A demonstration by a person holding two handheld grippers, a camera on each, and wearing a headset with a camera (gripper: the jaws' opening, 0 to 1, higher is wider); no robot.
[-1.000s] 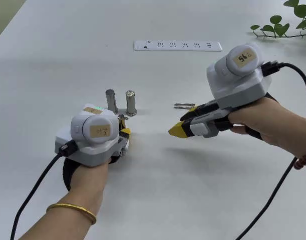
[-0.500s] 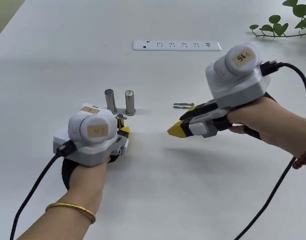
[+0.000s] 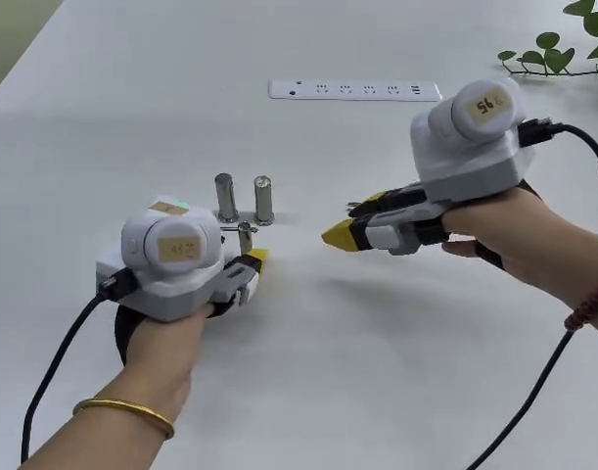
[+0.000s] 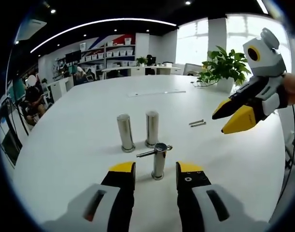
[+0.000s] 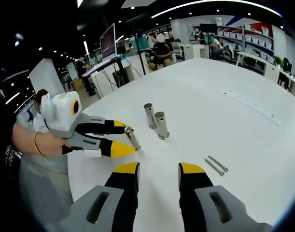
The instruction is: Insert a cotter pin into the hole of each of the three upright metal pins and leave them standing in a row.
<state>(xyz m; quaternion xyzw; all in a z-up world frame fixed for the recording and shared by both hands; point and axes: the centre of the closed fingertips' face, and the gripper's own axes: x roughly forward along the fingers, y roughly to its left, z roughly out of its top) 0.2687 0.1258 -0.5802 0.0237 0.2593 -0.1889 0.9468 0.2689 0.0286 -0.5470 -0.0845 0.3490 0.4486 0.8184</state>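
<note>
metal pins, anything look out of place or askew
The nearest metal pin, with a cotter pin through its top, stands forward of the two bare pins, out of line with them. All three are upright; nothing looks damaged.

Head view: from above and behind both hands, facing forward and down over the white desk (image 3: 308, 392); middle distance, reaching as far as the power strip (image 3: 354, 90).
Left gripper view: low over the desk, close behind the near metal pin (image 4: 159, 161), facing along its own jaws toward the office shelves (image 4: 113, 50); the right gripper (image 4: 220, 122) enters from the right.
Right gripper view: higher and farther back, facing across the desk; the left gripper (image 5: 125, 138) enters from the left.
Shared: all three views take in the near metal pin and the two pins behind it (image 4: 152, 128); both gripper views catch the loose cotter pins (image 5: 216, 165).
</note>
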